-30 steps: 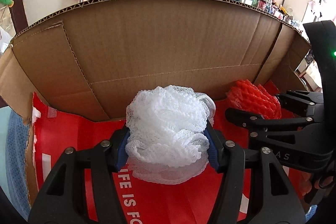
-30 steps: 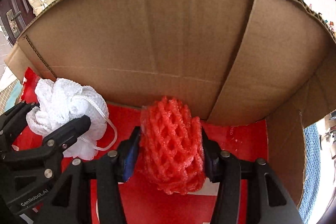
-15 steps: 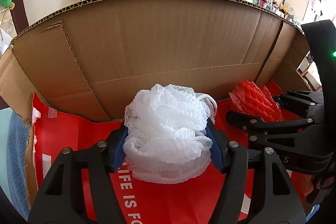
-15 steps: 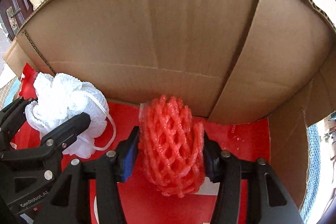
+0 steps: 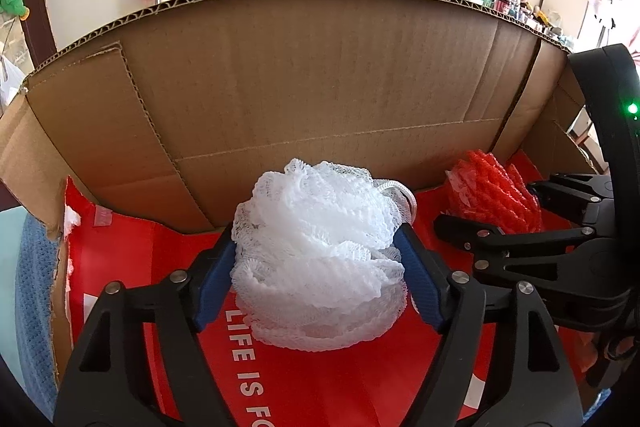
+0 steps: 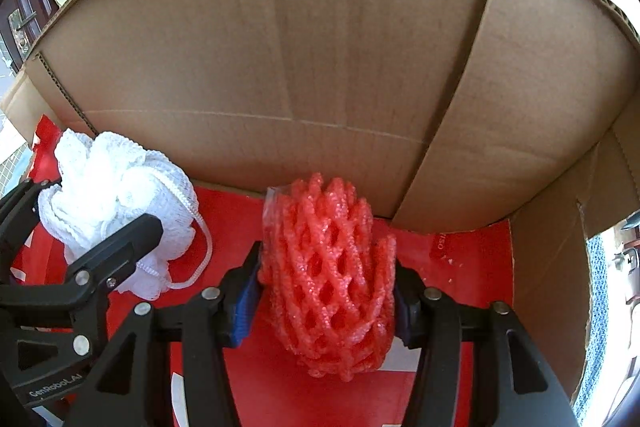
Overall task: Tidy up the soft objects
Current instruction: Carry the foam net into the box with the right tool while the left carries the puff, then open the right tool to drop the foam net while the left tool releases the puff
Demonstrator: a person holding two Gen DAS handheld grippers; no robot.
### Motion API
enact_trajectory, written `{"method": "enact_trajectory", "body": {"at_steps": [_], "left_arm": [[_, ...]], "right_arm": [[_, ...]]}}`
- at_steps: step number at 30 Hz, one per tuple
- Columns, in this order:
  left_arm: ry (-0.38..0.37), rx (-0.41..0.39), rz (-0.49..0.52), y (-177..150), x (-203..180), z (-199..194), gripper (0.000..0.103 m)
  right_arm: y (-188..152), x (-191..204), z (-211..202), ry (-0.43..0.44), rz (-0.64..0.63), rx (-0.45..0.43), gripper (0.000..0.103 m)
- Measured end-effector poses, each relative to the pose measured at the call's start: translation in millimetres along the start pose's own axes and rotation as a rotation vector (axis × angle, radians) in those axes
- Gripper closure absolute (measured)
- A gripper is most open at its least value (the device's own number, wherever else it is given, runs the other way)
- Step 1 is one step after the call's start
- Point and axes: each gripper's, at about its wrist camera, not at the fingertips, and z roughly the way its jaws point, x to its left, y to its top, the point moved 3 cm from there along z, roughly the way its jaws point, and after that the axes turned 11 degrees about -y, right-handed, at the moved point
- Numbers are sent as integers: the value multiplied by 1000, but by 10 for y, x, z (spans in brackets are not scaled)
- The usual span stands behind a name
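My left gripper (image 5: 320, 267) is shut on a white mesh bath pouf (image 5: 320, 259) and holds it low inside a cardboard box (image 5: 320, 75), over its red floor. The pouf also shows in the right wrist view (image 6: 116, 203), with its cord loop hanging. My right gripper (image 6: 326, 291) is shut on a red foam fruit net (image 6: 328, 279), also low in the box, to the right of the pouf. The net also shows in the left wrist view (image 5: 492, 195), held by the right gripper (image 5: 492, 211).
The box's tall back wall (image 6: 320, 47) stands close ahead, a side wall (image 6: 560, 267) on the right. A red printed sheet (image 5: 320, 387) lines the floor. A blue cloth (image 5: 32, 307) lies outside the box on the left.
Both grippers have moved slightly deeper and lower into the box with their objects. The left gripper's fingers stand a little wider around the pouf.
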Motion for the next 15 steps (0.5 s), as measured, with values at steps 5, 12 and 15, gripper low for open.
{"method": "enact_trajectory", "body": {"at_steps": [5, 12, 15], "left_arm": [[2, -3, -3, 10, 25, -14, 26], [6, -5, -5, 14, 49, -21, 23], [9, -10, -6, 19, 47, -42, 21]], "right_arm": [[-13, 18, 36, -2, 4, -1, 40], [-9, -30, 47, -16, 7, -1, 34], [-1, -73, 41, -15, 14, -3, 34]]}}
